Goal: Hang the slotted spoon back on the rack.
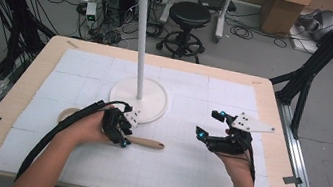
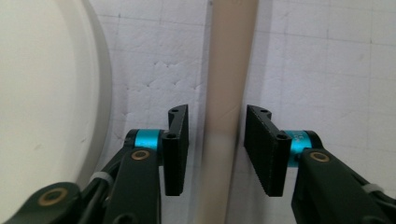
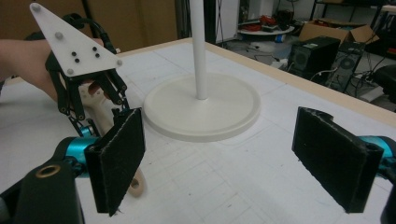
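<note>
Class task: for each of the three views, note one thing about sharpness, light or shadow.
High view: even overhead light, only faint shadow under the left gripper. Left gripper view: the wooden spoon handle is soft and out of focus between the jaws. Right gripper view: the stand base is sharp, the near pads slightly soft.

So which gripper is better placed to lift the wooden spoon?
Left. The left gripper already straddles the wooden spoon handle, pads near both sides. The right gripper is open, aimed at the stand base.
</note>
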Available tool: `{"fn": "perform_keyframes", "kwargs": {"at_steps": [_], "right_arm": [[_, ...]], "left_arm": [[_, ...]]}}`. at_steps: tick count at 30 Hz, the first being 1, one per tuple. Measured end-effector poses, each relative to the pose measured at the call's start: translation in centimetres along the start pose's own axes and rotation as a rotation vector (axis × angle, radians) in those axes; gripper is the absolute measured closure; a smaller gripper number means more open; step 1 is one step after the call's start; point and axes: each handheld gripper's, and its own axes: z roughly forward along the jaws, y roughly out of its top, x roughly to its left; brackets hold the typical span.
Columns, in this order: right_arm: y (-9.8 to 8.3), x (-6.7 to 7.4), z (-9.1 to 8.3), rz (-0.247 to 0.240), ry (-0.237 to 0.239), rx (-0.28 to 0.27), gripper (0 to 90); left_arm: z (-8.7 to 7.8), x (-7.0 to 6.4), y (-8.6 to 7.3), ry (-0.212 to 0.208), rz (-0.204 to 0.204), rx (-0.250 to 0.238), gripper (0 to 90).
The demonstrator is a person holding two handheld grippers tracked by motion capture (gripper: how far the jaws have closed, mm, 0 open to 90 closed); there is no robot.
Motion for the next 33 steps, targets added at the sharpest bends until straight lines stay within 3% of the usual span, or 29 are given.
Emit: {"fn": "perform_keyframes", "kwargs": {"at_steps": [5,18,22,28,33], "right_arm": [[0.0,0.1,0.0,-0.001,0.0,0.004,16.8],[-0.1,0.1,0.0,0.0,-0.001,0.007,16.8],[-0.1,0.0,-0.1,0.006,-0.002,0.002,16.8],[-0.2,-0.1,-0.1,0.01,-0.003,0.003,16.8],[-0.2,0.0,0.0,0.006,-0.001,0.003,16.8]], "left_arm": [[0.2,-0.3,1.0,-0.003,0.004,0.07,67.9],[-0.5,-0.4,0.9,0.01,0.028,0.066,74.4],[-2.5,-0.5,0.4,0.023,0.012,-0.002,74.5],[-6.5,-0.7,-1.0,0.065,-0.026,-0.146,74.6],[-8.9,-0.7,-2.3,0.072,-0.042,-0.251,74.5]]}}
